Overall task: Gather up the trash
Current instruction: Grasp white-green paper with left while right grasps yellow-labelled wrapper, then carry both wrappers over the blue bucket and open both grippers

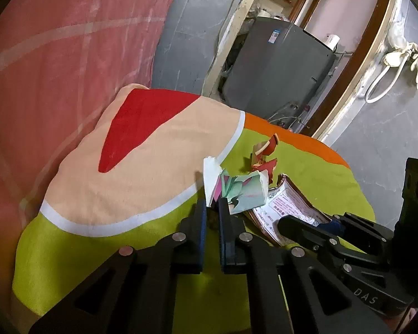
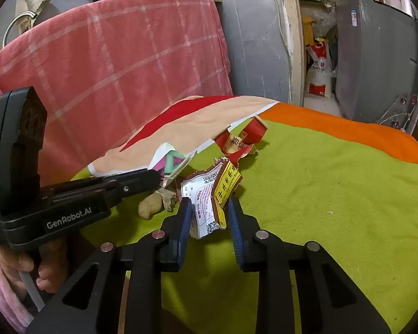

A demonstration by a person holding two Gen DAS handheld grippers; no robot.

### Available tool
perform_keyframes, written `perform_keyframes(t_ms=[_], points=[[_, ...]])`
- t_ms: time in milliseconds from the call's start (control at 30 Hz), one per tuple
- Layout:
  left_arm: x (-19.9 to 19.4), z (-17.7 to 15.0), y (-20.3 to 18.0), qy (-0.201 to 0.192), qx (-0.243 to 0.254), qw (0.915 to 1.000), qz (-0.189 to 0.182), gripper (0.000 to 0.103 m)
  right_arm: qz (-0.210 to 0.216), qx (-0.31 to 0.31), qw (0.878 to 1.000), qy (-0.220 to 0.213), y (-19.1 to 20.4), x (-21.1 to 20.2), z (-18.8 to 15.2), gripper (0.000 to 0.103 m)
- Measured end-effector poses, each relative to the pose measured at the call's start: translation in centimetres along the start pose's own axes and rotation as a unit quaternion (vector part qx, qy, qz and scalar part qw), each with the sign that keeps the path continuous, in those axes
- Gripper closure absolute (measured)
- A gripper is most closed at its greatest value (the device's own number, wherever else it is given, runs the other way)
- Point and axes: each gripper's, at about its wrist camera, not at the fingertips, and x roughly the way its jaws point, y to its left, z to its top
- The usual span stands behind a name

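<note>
Trash, several pieces, is being gathered at the middle of a bed under a green and orange blanket (image 2: 320,183); none is seen collected into any bin or bag, so the task is judged to be at an early stage.

- Printed wrapper (image 2: 209,194), white and yellow: is being straddled by the right gripper (image 2: 210,208), whose jaws are standing partly apart on either side, not yet closed on it.
- Folded paper (image 1: 237,192), green and pink: is being approached by the left gripper (image 1: 211,206), jaws narrowly parted at its edge; whether it is being pinched cannot be told.
- Red torn packaging (image 2: 242,139): is lying untouched further back, beside a peach and red cushion (image 1: 142,150).
- Brownish lump (image 2: 150,206) and crumpled scrap (image 2: 167,197): are lying unattended just beside the wrapper.
</note>
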Motion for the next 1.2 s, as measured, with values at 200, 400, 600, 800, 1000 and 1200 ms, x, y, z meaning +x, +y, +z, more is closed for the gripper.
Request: perform_keyframes(t_ms=[200,400,600,800,1000,1200], points=[[-0.5,-0.1,-0.5,-0.013,0.009,0.9999,-0.002,0.102,0.001,0.000,1.000,-0.008,0.0,-0.5,-0.4,0.087],[-1.3,-0.6,-1.3,-0.028,0.025,0.9993,0.011,0.102,-0.012,-0.012,1.000,-0.025,0.4,-1.5,-0.8,0.090],[-2.7,-1.4,-2.3,-0.059,0.044,0.9971,0.020,0.102,-0.031,-0.005,0.997,-0.067,-0.1,-3.8,-1.4,0.091],[-3.7,-1.8,-4.2,-0.082,0.062,0.9945,0.015,0.102,-0.060,-0.008,0.992,-0.113,-0.5,-6.8,-2.3,0.091],[-4.3,-2.0,-7.4,-0.102,0.082,0.9914,-0.010,0.102,-0.085,0.006,0.985,-0.148,-1.9,-10.3,-3.3,0.091],[-4.1,-2.4,-11.7,-0.108,0.100,0.9879,-0.048,0.102,-0.115,0.027,0.976,-0.181,-4.1,-14.2,-4.5,0.091]])
